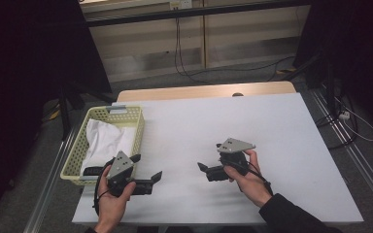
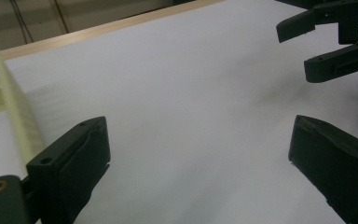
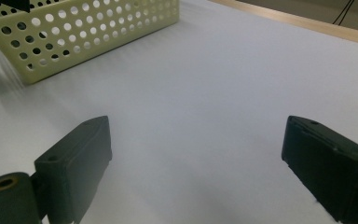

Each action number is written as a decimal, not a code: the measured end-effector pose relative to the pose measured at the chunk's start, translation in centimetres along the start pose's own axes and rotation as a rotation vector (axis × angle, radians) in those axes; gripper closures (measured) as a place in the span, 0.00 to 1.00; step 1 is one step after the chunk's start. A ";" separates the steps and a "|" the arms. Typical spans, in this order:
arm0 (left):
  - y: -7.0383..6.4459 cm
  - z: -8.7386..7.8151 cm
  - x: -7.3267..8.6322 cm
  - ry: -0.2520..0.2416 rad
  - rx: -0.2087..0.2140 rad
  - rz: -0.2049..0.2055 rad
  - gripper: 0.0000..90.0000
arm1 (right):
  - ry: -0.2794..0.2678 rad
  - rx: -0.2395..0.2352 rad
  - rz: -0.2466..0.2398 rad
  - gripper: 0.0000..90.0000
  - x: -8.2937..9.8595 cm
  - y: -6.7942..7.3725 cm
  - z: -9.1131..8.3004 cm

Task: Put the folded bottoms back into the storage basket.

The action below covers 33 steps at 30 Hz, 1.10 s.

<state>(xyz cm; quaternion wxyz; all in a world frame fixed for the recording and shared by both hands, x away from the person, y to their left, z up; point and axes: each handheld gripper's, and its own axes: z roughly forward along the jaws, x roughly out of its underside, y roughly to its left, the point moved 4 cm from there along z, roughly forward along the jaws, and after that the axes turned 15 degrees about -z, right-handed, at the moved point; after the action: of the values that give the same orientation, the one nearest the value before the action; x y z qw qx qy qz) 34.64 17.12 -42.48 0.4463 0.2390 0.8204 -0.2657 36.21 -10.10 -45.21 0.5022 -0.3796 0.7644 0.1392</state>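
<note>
Jaws of both grippers stand spread wide with nothing between them, as each gripper view shows bare white desk surface in the gap. Left gripper is held low over the near-left part of the desk, just beside the near right corner of the yellow perforated basket; its jaws point toward the middle of the desk. Right gripper is held near the centre of the near edge, its jaws pointing left toward the other gripper, the two well apart. In the left gripper view the right gripper's jaws appear at the upper right, also parted. Basket sits at the left edge of the desk and holds a white cloth, crumpled and lying inside the walls. In the right gripper view the basket's perforated wall stands at the upper left, apart from the jaws. Neither gripper touches the basket or the cloth.
</note>
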 end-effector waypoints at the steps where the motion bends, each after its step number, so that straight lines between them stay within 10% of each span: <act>1: -0.2 0.3 0.0 0.005 0.006 -0.003 0.06 | 0.002 0.004 0.000 0.09 0.2 -0.1 -0.3; 33: -0.2 2.1 1.3 0.046 0.021 0.020 0.05 | 0.046 0.152 0.060 0.08 6.4 -1.9 -7.0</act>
<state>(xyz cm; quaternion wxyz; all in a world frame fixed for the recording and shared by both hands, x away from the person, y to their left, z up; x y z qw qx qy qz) 35.16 15.80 -44.57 0.4274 0.2579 0.8251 -0.2645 31.62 -18.39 -47.25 0.5077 -0.3205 0.7950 0.0870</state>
